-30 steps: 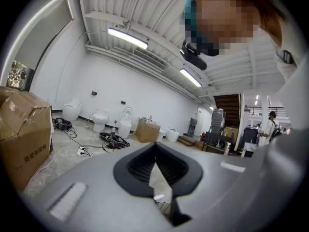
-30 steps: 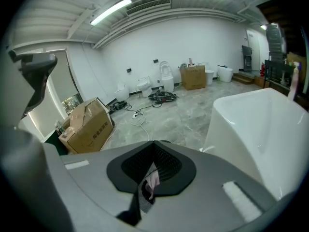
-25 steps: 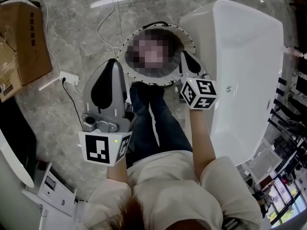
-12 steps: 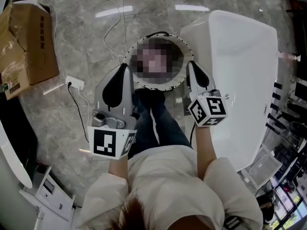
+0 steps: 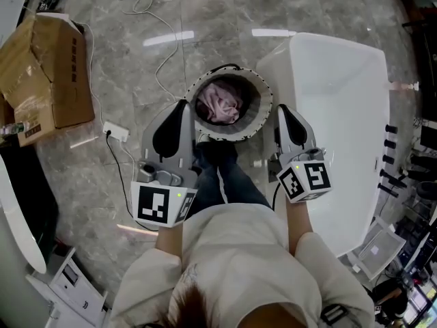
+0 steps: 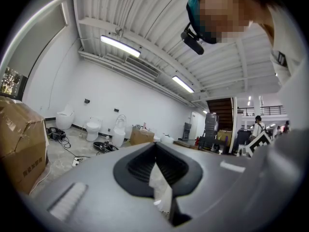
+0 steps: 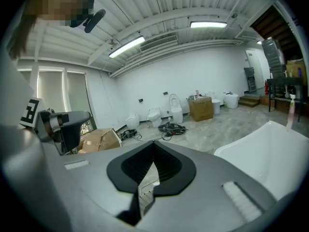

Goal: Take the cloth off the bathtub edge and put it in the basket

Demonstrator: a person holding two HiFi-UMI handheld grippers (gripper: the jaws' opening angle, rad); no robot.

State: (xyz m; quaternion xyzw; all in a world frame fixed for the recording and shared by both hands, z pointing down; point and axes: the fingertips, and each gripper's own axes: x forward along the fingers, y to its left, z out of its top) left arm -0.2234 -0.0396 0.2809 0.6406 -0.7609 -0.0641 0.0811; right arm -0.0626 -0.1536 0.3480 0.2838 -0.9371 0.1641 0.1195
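A pink cloth (image 5: 218, 103) lies crumpled inside the round basket (image 5: 263, 112), which stands on the floor beside the end of the white bathtub (image 5: 341, 115). My left gripper (image 5: 183, 105) hovers at the basket's left rim, jaws shut with nothing in them. On the other side, my right gripper (image 5: 280, 108) hangs between basket and tub, also shut and empty. The left gripper view shows that gripper (image 6: 155, 146) pointing level across the room. In the right gripper view the right gripper (image 7: 154, 145) tilts slightly down, with the tub (image 7: 270, 151) at lower right.
A cardboard box (image 5: 48, 67) sits on the marble floor at upper left, with a power strip (image 5: 116, 132) and cables near it. The person's legs (image 5: 225, 176) stand just before the basket. Toilets (image 6: 93, 127) and boxes line the far wall.
Both grippers have risen and drawn back from the basket, the right one more. The basket and tub now sit lower in the head view.
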